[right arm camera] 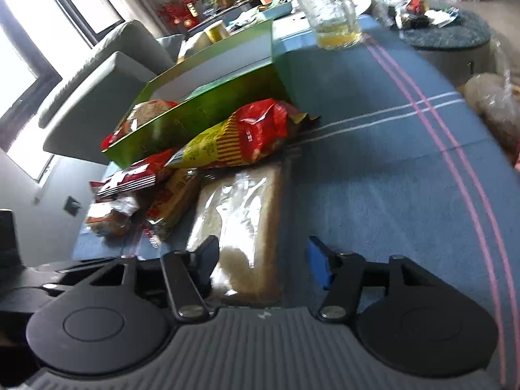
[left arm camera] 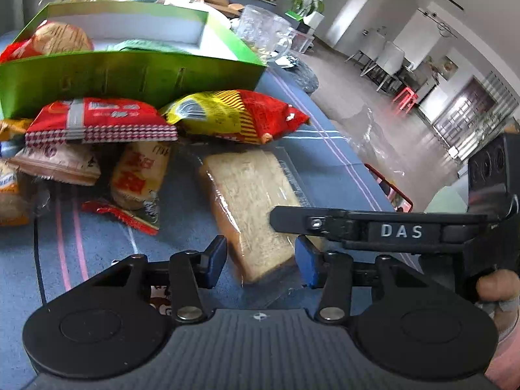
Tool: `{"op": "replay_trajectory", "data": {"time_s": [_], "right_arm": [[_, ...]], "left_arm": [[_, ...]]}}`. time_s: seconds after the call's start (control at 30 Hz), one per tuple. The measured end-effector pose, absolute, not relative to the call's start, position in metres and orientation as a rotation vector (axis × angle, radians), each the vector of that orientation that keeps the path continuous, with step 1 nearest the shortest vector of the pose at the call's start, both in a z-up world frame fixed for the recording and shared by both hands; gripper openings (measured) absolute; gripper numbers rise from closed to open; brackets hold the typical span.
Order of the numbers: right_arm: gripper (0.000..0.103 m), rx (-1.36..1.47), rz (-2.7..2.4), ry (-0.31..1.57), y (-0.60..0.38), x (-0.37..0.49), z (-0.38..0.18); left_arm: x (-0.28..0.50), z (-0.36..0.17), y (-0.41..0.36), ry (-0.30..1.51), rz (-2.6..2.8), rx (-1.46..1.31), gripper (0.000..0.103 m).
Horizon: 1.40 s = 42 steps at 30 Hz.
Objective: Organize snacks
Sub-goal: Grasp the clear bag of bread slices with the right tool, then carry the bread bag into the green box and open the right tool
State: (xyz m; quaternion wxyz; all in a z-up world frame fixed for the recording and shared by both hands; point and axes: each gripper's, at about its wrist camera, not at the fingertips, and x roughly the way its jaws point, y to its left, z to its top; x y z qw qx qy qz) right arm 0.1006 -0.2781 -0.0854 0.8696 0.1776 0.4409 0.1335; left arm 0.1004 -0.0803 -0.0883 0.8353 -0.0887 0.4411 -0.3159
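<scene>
Gripping bread pack (left arm camera: 256, 208) w/ left claw (left arm camera: 261, 260), lengthwise away; right claw (right arm camera: 266, 265) released.

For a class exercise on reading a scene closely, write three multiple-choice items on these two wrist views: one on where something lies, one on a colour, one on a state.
1. Where does the yellow-and-red snack bag lie?
A. inside the box
B. on the cloth against the box's front wall
C. in the glass mug

2. What colour is the box?
A. green
B. black
C. orange

3. How is the left gripper?
A. wide open over bare cloth
B. closed on the wrapped bread
C. holding the mug

Answers: 1 B, it rests outside, touching the wall; 2 A, its walls are green; 3 B, both pads press the bread's near end.
</scene>
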Motion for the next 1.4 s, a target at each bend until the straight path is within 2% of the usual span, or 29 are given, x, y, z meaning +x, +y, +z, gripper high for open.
{"op": "replay_trajectory", "data": {"time_s": [0.23, 0.53, 0.93, 1.4], "right_arm": [[0.077, 0.320, 0.307, 0.880, -0.263, 0.087, -0.063], [0.077, 0.268, 0.346, 0.688, -0.257, 0.060, -0.002], [0.077, 0.349, 0.442, 0.649, -0.255, 0.137, 0.010], [0.077, 0.371, 0.419, 0.648, -0.259, 0.206, 0.000]], "left_arm": [[0.078, -0.059, -0.079, 0.849, -0.688, -0.141, 0.041], [0.056, -0.002, -0.069, 0.677, -0.692, -0.108, 0.041], [0.124, 0.024, -0.063, 0.601, -0.610, -0.090, 0.042], [0.206, 0.013, -0.078, 0.606, -0.576, -0.091, 0.042]]}}
